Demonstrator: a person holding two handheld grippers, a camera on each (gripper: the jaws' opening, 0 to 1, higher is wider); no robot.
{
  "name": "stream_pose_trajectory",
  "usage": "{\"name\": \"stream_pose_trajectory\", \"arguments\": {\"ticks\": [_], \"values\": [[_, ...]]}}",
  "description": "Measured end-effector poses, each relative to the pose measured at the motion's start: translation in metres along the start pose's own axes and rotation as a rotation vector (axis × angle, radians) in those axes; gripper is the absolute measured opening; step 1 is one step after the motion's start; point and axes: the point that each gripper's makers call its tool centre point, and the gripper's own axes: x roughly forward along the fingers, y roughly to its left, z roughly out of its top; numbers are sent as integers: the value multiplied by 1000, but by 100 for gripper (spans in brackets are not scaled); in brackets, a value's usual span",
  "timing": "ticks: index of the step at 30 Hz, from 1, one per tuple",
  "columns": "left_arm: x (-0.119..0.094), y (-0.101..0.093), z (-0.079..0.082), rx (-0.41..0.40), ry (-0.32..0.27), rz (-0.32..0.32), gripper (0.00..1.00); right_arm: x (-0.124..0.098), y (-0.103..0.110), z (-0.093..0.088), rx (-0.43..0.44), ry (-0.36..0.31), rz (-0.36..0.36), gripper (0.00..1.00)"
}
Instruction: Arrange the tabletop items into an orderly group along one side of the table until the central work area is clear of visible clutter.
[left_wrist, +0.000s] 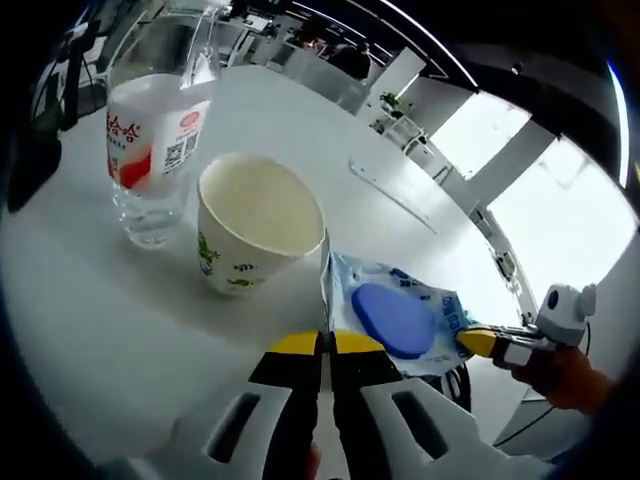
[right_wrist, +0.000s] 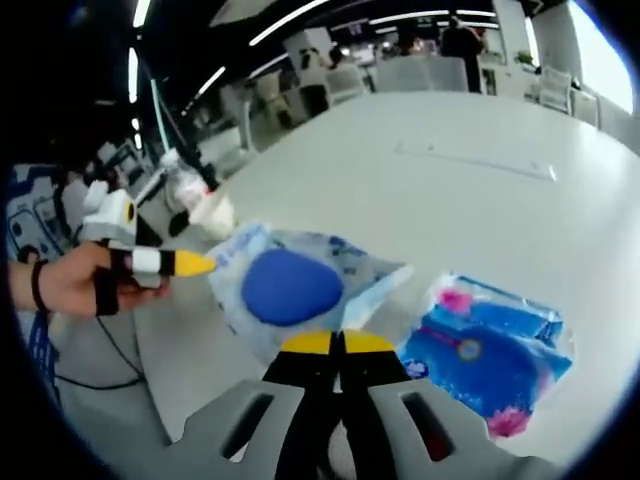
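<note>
An open-plan office or lab hall is shown. A large white table (right_wrist: 470, 190) is seen under long strip lights (right_wrist: 300, 22) on a dark ceiling. Further white desks (right_wrist: 410, 72) and chairs (right_wrist: 345, 82) are ranged behind it, and a standing person (right_wrist: 462, 42) is made out among them in the right gripper view. Bright windows (left_wrist: 540, 190) with broad white frames are seen along one side in the left gripper view. A cable (right_wrist: 125, 350) is seen hanging below the table edge.
</note>
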Motion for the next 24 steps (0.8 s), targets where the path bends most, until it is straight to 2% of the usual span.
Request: {"name": "stream_pose_trajectory", "arguments": {"ticks": [7,9,12,24], "values": [[3,6,6,-11,-8,19,0,8,6,7,19,-11,3,0],[5,9,4,-10,-1,27,0,14,7,3,5,9,-3,0],[9,15,1,-53,1,44,0,19,7,0,14,19,-2,0],[17,24,-4,-50,21,87,1,22,1,-10,33,38,-24,1]]}}
